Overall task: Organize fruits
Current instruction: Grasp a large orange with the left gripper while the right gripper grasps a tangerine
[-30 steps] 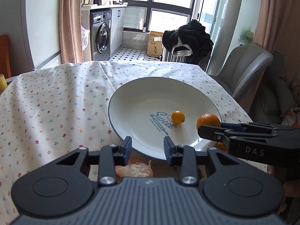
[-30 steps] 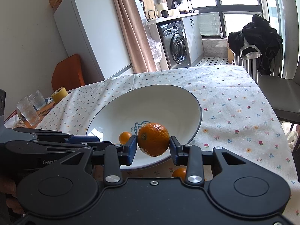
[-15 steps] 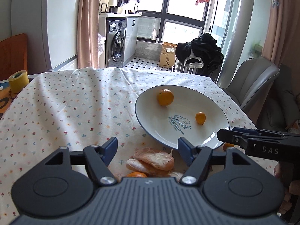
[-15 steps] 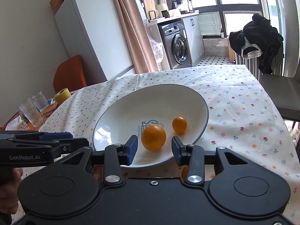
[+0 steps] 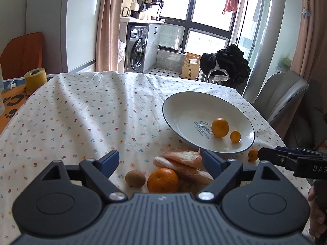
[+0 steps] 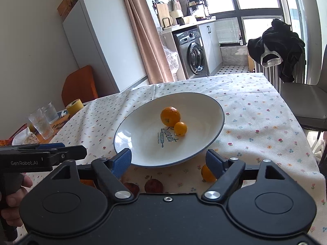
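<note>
A white plate [image 5: 184, 106] [image 6: 143, 143] holds a large orange [image 5: 220, 127] [image 6: 170, 116] and a small orange [image 5: 235, 136] [image 6: 180, 128]. My left gripper [image 5: 161, 161] is open and empty, above an orange [image 5: 162, 180], a brown kiwi [image 5: 135, 178] and peeled pinkish fruit segments [image 5: 179, 158] on the cloth. My right gripper [image 6: 168, 160] is open and empty at the plate's near rim. A small orange [image 6: 207, 174] [image 5: 253, 154] lies on the cloth beside the plate. The right gripper also shows in the left wrist view [image 5: 265, 156].
A floral tablecloth [image 5: 92, 106] covers the table. A yellow tape roll [image 5: 35, 79] and glasses [image 6: 40, 123] stand at the left edge. A grey chair [image 5: 282, 94] stands at the far right. Two dark red fruits [image 6: 153, 185] lie under the right gripper.
My right gripper has opened and let the large orange go into the plate, then drawn back. My left gripper has opened wider and pulled back and left, showing the fruit on the cloth.
</note>
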The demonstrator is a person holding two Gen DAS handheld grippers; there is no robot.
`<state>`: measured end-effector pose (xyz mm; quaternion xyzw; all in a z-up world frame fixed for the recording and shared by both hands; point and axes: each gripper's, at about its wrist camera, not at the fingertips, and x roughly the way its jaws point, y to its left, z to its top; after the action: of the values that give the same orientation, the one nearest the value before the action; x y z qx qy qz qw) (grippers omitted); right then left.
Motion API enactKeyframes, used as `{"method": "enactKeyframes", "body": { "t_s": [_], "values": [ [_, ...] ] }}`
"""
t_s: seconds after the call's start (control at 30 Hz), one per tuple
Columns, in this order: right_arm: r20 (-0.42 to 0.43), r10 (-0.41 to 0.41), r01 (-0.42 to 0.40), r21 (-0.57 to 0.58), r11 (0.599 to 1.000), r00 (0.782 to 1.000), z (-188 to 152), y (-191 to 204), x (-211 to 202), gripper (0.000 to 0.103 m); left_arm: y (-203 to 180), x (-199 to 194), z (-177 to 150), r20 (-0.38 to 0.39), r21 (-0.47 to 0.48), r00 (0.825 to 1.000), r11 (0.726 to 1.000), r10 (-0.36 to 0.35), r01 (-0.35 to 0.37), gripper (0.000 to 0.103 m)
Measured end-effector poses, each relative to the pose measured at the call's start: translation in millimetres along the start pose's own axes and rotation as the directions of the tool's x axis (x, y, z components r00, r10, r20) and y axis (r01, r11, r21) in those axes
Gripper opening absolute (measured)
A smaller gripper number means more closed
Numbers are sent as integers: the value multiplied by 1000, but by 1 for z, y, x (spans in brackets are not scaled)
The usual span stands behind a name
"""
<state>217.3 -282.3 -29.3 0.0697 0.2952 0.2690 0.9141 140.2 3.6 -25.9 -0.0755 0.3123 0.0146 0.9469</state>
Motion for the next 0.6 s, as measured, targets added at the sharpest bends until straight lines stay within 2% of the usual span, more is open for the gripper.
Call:
{"method": "enactKeyframes", "body": {
  "t_s": [0.1, 0.3, 0.4, 0.6],
  "values": [
    [2, 7, -7, 5, 1000, 1000, -3, 0, -6, 88, 4, -3, -7, -1, -16, 1000, 1000, -2, 2, 88],
    [-14, 11, -11, 11, 1000, 1000, -12, 1, -11, 89, 11, -4, -18, -11, -53, 1000, 998, -27, 26, 87],
    [-25, 18, -17, 12, 1000, 1000, -17, 2, -12, 89, 14, -3, -25, -14, -63, 1000, 998, -16, 15, 87],
    [-31, 24, -24, 10, 1000, 999, -23, 5, -13, 89, 18, 1, -32, -27, -72, 1000, 997, -16, 14, 80]
  ]
}}
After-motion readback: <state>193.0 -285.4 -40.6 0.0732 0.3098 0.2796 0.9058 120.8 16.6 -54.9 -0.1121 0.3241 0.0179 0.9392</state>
